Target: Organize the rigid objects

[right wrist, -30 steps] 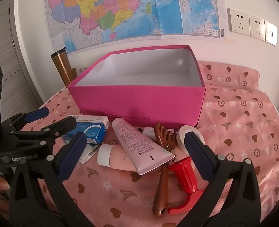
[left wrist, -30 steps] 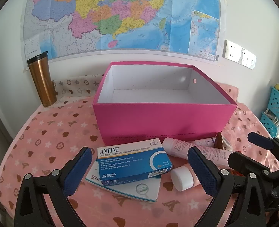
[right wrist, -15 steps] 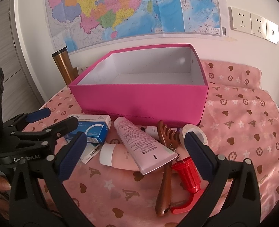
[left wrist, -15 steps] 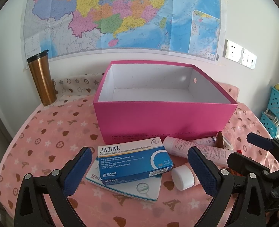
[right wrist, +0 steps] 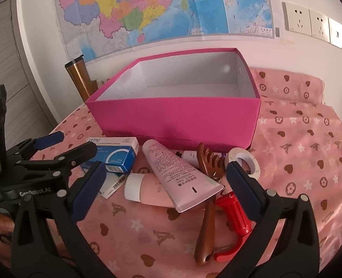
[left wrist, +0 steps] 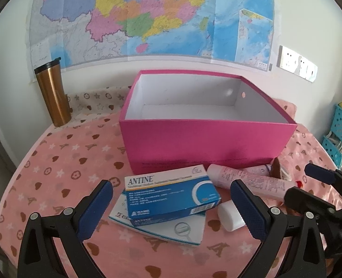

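Pink tablecloth point(left wrist: 55, 162) lies bare left of the medicine box point(left wrist: 171, 193); both grippers' fingers spread, holding nothing.

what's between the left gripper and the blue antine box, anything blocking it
Nothing visible. The left gripper is open with the blue ANTINE box lying straight ahead between its fingers, on top of a flat white box. The capped bottle lies beside it to the right, by the right finger.
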